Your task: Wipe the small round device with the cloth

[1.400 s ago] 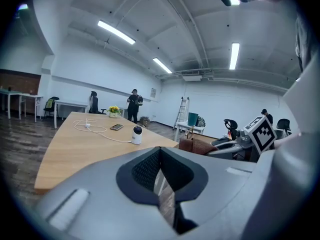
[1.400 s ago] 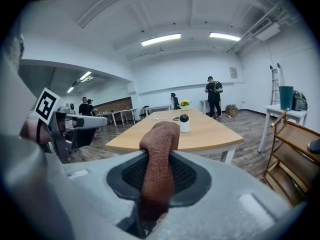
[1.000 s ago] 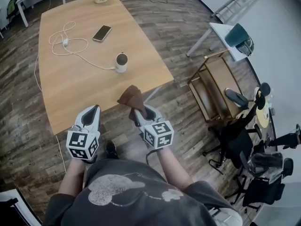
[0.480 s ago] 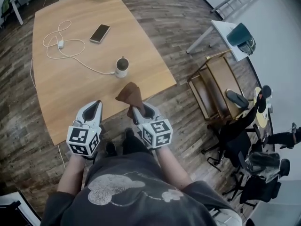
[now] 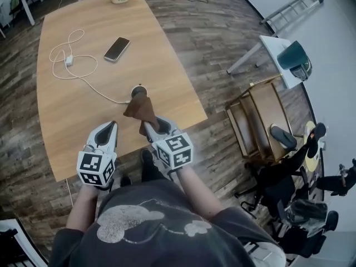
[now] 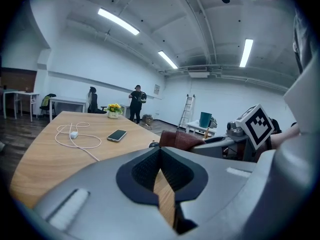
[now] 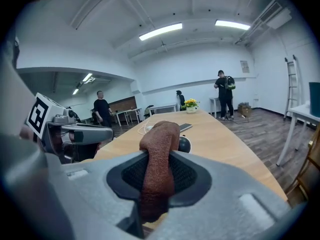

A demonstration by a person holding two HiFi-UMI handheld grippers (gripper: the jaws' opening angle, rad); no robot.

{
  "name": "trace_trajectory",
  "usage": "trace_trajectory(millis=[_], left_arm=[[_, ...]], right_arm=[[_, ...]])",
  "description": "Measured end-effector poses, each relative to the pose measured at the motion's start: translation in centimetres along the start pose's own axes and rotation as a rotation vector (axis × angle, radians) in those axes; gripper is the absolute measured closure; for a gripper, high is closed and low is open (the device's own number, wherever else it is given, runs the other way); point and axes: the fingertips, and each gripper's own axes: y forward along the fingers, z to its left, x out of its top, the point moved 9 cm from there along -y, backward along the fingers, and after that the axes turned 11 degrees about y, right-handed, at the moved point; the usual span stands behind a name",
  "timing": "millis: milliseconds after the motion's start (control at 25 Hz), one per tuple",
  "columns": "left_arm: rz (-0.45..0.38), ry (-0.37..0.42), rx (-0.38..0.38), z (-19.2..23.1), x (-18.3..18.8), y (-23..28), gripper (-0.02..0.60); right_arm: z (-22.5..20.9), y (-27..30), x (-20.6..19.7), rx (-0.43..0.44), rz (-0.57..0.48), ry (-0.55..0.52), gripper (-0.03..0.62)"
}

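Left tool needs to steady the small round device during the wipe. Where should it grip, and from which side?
Probably low on its round sides, with the left tool coming in from the near left. The device stands upright on the table. The cloth in the right tool already occupies its near side. Its cable leaves to the left, so straddle or clear that.

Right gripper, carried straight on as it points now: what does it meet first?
Probably the small round dark-topped device, just beyond the brown terry cloth clamped in the right gripper; depth is unclear.

Cloth [image 7: 159,156] rough, fuzzy; table [image 5: 158,65] smooth matt wood (device [image 7: 184,144] glossy plastic).
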Motion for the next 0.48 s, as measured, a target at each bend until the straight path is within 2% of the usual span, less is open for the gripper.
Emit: trace_trajectory(millis=[240,480], left_arm=[[-0.005,-0.029,0.093,0.7,1.0,2.8,0.563],[0.005,-0.052,0.166,1.1,1.1,4.8,0.563]], right_arm=[[-2.1,4.9,2.4,0.115,0.1,-0.047,0.516],[-4.8,7.1,3.1,0.169,0.162,-0.045,0.514]])
